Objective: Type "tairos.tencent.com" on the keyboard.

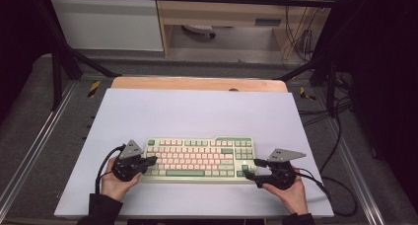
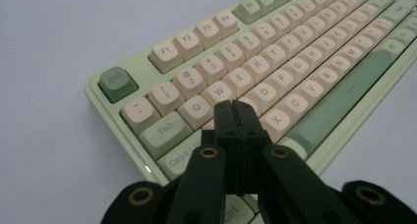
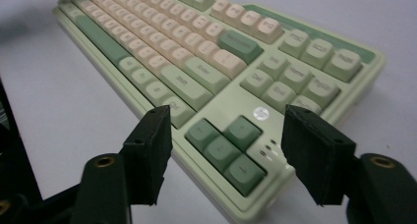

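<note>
We see the left gripper [image 1: 152,160] with its jaws pressed fully together and nothing between them, its tip over the letter keys at the left end of the keyboard [image 1: 199,158]. We see the right gripper [image 1: 250,168] with its jaws standing apart, holding nothing; they flank the green arrow keys [image 3: 223,148] at the keyboard's right near corner without touching it. The keyboard, pale green with cream keys, lies flat on the white board [image 1: 197,111] near its near edge, roughly centred between the side edges. A hand [image 1: 116,183] holds each gripper.
</note>
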The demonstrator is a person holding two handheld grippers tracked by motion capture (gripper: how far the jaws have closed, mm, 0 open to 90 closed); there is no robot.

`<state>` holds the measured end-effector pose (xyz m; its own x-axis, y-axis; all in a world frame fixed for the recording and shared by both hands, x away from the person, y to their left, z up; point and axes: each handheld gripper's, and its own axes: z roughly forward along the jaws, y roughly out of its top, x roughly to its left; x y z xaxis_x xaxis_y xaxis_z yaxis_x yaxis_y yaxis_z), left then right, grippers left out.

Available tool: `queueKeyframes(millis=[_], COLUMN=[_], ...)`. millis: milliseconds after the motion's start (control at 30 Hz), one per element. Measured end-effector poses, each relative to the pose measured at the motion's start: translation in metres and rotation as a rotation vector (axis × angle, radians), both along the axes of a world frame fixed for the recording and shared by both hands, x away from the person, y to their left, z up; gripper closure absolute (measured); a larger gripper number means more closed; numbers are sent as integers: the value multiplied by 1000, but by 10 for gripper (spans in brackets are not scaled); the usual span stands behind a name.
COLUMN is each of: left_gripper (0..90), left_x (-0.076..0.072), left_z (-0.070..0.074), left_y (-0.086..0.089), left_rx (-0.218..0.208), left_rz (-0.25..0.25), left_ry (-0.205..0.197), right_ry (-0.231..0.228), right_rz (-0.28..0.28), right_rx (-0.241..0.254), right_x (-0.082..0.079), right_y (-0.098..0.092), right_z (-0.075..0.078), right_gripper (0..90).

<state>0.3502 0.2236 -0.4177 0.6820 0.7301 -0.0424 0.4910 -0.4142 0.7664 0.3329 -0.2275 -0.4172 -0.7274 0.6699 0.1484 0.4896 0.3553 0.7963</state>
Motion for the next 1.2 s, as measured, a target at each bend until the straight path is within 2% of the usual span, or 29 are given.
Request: queueKeyframes(millis=[33,133,300,367,567,700,900,1200], left_gripper=[900,900,900,900,900,900,900,900], left_x=[0,0,0,0,0,0,0,0], left_z=[0,0,0,0,-1,-1,-1,-1], left_y=[0,0,-1,0,0,0,0,1], left_rx=[-1,-4,-4,-7,-8,-7,-6,-10], left_rz=[0,-2,-6,-6,-6,-7,-8,-7], left_ry=[0,1,0,-1,-3,-4,-3,-7], right_ry=[0,-5,-5,-3,13,9,18,8], right_rz=[0,27,50,62,76,86,97,86], right_rx=[0,1,4,7,18,13,33,38], right_x=[0,2,5,8,13,16,21,31], right_y=[0,13,26,36,54,61,77,94], right_z=[0,4,7,9,12,14,18,20], right_gripper=[392,501,588,652,743,797,868,900])
